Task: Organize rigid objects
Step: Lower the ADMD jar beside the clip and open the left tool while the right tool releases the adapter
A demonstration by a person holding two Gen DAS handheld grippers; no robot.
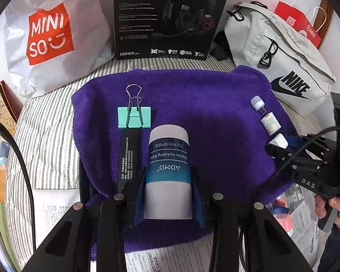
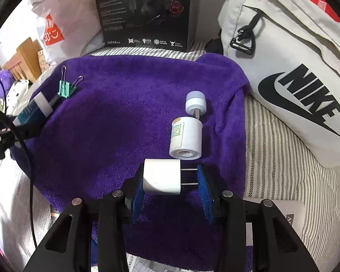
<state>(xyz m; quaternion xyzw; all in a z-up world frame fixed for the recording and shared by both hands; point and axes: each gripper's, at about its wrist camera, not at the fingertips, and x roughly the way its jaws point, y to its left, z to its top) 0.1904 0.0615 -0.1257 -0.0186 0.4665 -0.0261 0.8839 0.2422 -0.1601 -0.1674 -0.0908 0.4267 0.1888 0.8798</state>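
Fingers of the left gripper are closed on a cylindrical tube, blue pads pressing both sides of its lower body; the tube lies lengthwise along the fingers, over the purple towel. Its label, upside down to the camera, reads "ADMD" and "Vaseline Hydrating Balm", with a line of Chinese characters too small to read. Judgement: it is being carried to join the column at the towel's left side, where a black stick with fine white print (illegible) lies end-on to a mint binder clip.

Fingers of the right gripper hold a white plug adapter: one pad sits on its flat back, the other against the tips of its two prongs, so the grip runs along the adapter's length. It hangs low over the towel, just beside a white bottle with a green-printed label (unreadable), which lies in line with a small lilac-capped piece. Judgement: a second column is forming on the right, and the adapter is its next member.

Surroundings: the towel lies on a striped bedsheet. Behind stand a white "MINISO" bag, a black "EDIFIER" headset box and a grey "NIKE" bag. The right gripper's frame reads "DAS" in the left wrist view.
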